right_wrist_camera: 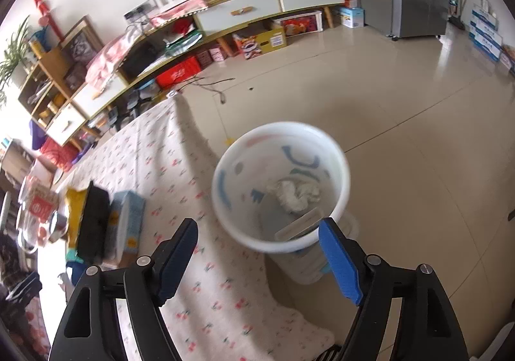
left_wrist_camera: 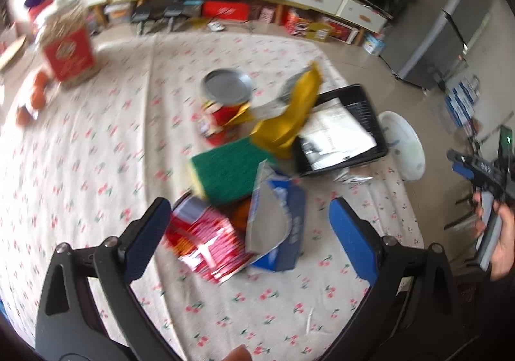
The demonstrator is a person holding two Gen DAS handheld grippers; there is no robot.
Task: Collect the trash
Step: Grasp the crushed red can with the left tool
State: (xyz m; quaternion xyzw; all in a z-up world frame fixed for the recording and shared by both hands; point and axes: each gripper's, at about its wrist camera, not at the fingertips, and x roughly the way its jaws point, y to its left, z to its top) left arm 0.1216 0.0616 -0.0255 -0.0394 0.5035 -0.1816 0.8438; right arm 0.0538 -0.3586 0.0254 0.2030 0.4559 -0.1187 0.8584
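Left wrist view: the left gripper is seen at the bottom of the frame, opened wide, with nothing held. Between its fingers, a red wrapper and a torn blue packet are seen lying on the tabletop. Just above them a green sponge is seen. Higher still there are a yellow bag, a black tray with papers in it, and a tin with a grey lid. A red jar is seen at the upper left. The picture is blurred, so small things cannot be told.

Right wrist view: the right gripper is also opened wide and nothing is held. Just above it a white bin is seen standing on the floor beside the tabletop, with crumpled white paper already inside.

Things could go wrong. The two wrappers overlap, so both might be pinched at once, or one could slip out. The sponge is close and could be grabbed by mistake, though it may not be trash.

The inside of the bin is shown only in the right view. The wrappers are shown clearly only in the left view.
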